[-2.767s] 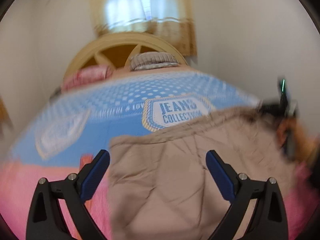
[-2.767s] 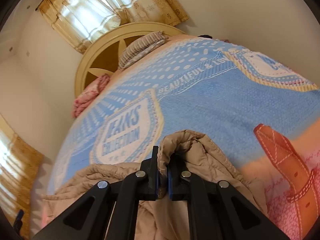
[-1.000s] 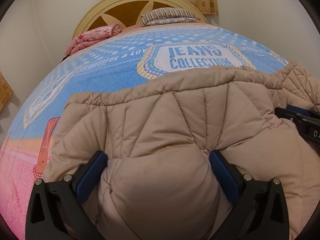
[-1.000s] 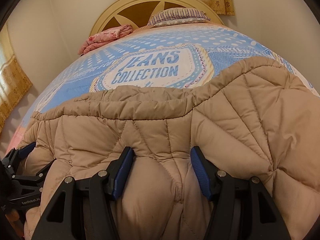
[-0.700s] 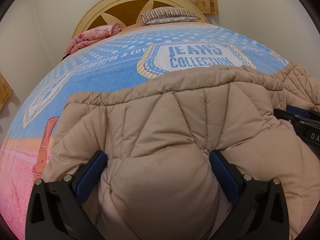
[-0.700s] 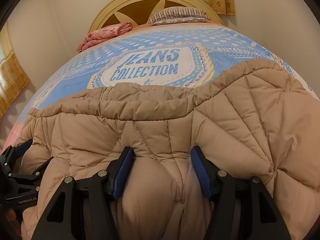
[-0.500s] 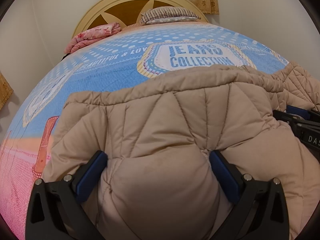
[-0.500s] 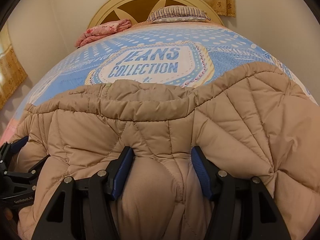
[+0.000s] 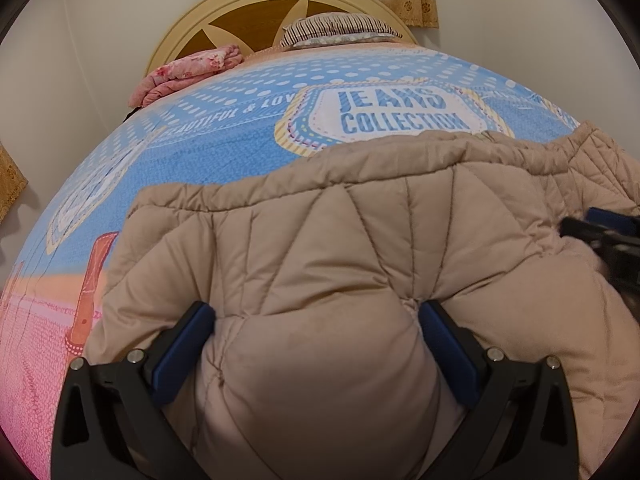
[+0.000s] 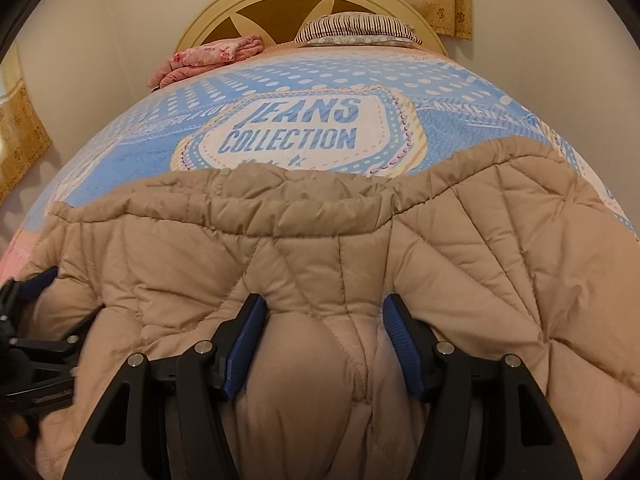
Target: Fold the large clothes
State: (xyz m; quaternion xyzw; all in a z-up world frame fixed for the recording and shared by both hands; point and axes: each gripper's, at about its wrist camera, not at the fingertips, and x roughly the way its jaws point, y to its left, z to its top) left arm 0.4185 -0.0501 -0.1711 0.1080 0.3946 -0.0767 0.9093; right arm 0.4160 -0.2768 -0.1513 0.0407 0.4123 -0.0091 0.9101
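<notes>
A beige quilted puffer jacket (image 9: 320, 232) lies spread across the near part of the bed; it also fills the lower right wrist view (image 10: 320, 240). My left gripper (image 9: 316, 320) is open, its blue pads on either side of a bulge of jacket fabric near the jacket's left end. My right gripper (image 10: 324, 320) is open too, jaws astride a fold of the jacket further right. The right gripper shows at the right edge of the left wrist view (image 9: 612, 240), and the left gripper at the left edge of the right wrist view (image 10: 32, 320).
The bed has a blue "JEANS COLLECTION" cover (image 10: 296, 128) with a pink band (image 9: 32, 320) at the near left. A folded pink blanket (image 9: 188, 68) and a striped pillow (image 9: 340, 30) lie by the cream headboard (image 10: 312, 0). Walls close in both sides.
Since 2.8 s ago the right gripper has let go of the jacket and both grippers have come down onto it. Over the last second both views are nearly still.
</notes>
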